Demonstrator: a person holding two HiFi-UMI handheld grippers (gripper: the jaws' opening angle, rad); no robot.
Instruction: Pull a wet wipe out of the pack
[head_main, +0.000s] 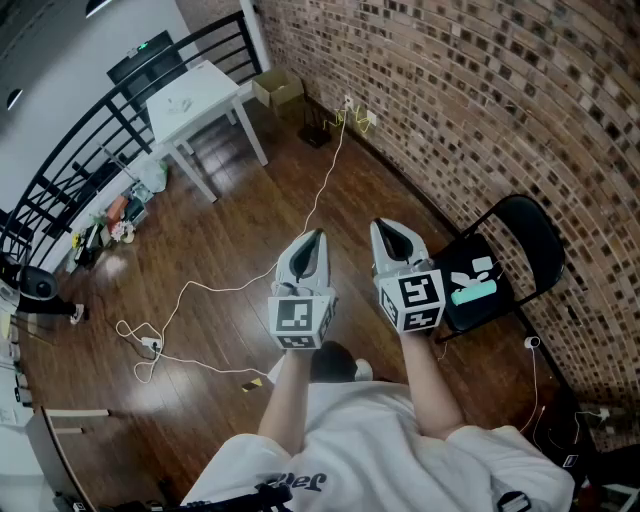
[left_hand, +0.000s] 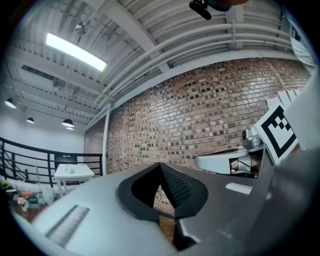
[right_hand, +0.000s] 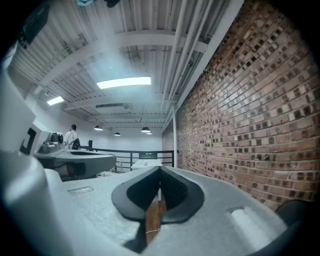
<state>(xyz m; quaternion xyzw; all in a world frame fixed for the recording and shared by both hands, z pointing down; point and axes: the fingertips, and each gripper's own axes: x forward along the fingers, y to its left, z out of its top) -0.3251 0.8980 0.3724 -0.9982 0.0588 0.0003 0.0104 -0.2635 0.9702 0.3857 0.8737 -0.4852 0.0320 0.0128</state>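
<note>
Okay, wood floor (head_main: 230, 250) below, brick wall (head_main: 480, 100) on the rt, black railing (head_main: 90, 140) far left, white cable (head_main: 320, 195) trailing across. Pack (head_main: 470, 285): dark w/ white marks & a teal patch, lying on the black chair (head_main: 530, 235) seat by the wall. Left claw (head_main: 316, 237) & right claw (head_main: 381, 227) both clenched, empty, held level, apart from it.

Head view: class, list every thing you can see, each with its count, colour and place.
table: one, white, upper left
cardboard box: one, brown, against the brick wall
cable: one, white, trailing across the wooden floor
folding chair: one, black, right, by the wall
wipe pack: one, dark with a teal patch, on the chair seat
left tool, right tool: two, grey, shut and empty, side by side mid-frame
</note>
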